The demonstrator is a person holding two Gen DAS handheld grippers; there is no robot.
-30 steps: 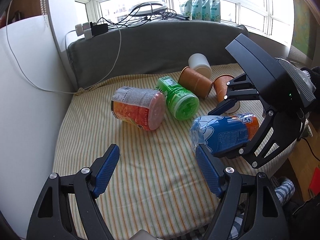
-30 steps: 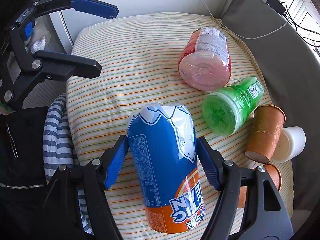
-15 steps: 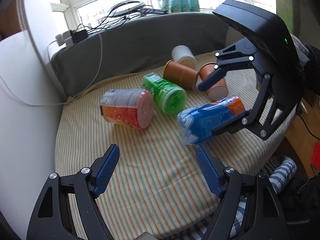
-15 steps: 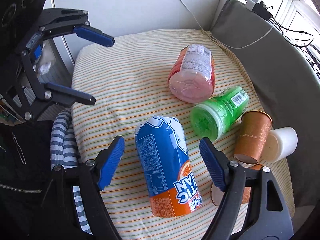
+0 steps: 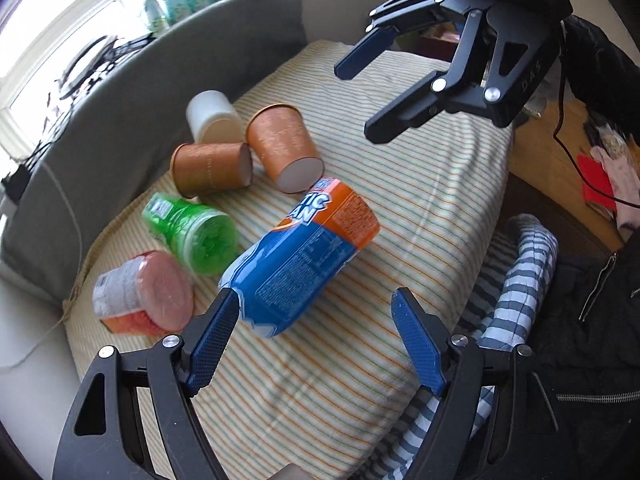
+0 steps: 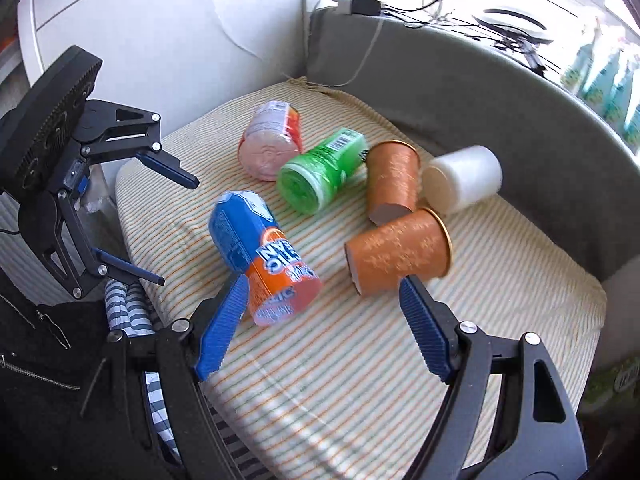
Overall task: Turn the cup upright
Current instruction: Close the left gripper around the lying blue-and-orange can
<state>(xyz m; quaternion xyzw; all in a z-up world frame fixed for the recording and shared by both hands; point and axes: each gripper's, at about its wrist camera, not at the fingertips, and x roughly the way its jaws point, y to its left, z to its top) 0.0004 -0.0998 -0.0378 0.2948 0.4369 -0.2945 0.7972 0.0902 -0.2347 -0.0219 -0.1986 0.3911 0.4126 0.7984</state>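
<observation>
Left jaws: spread wide and empty; the left gripper [image 5: 316, 340] hovers low over the near edge of the striped cushion [image 5: 420, 208], its left pad just beside the blue end of the blue-orange cup.
Right jaws: also spread wide, gripping nothing; the right gripper [image 6: 324, 324] sits above the cushion's edge, with the orange end of the blue-orange cup near its left pad.
Blue-orange cup [image 5: 300, 260]: lies on its side, free of both grippers, in the middle of the cushion.
Brown paper cups: 2, both on their sides; 1 [image 6: 400, 248] lies just ahead of the right gripper, the other [image 6: 392, 180] touches it further back.
White cup [image 6: 464, 178]: on its side, against the brown cups, next to the grey backrest [image 6: 460, 92].
Green cup [image 6: 320, 172]: on its side, between the blue-orange cup and the pink-lidded cup [image 6: 270, 146].
Cables [image 6: 440, 4]: along the windowsill behind.
</observation>
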